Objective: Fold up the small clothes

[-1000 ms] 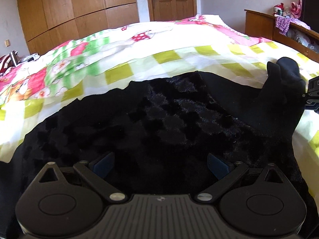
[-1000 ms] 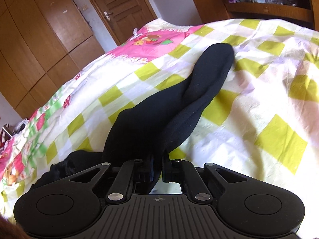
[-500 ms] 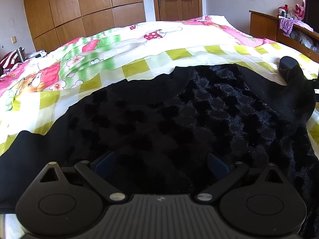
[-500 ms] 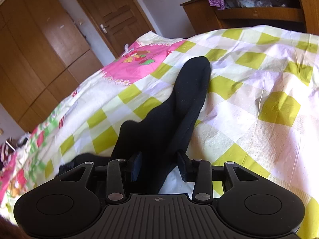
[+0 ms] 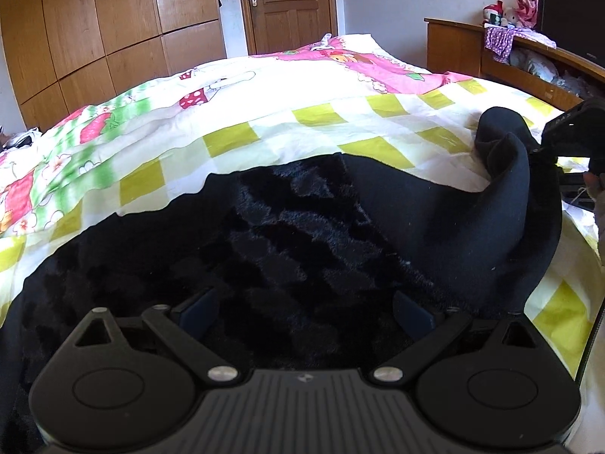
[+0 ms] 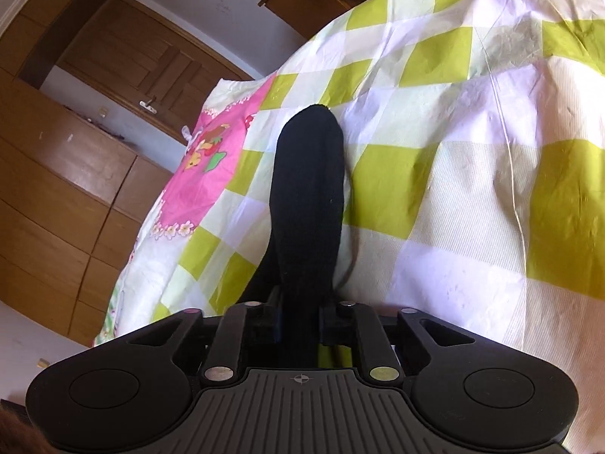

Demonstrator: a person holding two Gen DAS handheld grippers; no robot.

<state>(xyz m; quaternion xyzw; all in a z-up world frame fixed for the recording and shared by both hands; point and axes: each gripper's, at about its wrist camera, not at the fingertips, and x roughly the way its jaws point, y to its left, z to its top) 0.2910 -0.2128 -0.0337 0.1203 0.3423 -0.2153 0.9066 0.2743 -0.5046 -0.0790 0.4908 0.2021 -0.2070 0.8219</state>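
we see a black plush garment with a fuzzy mottled pile (image 5: 287,249) spread over a bed covered by a white quilt with yellow-green checks and pink cartoon prints (image 5: 264,113). the left tongs (image 5: 302,308) hover just above the garment's near part, blue-padded fingers (image 5: 198,308) spread wide and grasping nothing. at the right edge of the left view, the garment's smooth black sleeve (image 5: 506,189) is lifted into a raised fold beside the right tongs (image 5: 567,140). in the right view, the right tongs (image 6: 298,325) are clenched on the sleeve (image 6: 308,204), which runs forward from between the fingers and stands above the checked quilt (image 6: 472,189). a wooden wardrobe (image 5: 94,26) and a panelled wooden door (image 5: 289,0) stand behind the bed.
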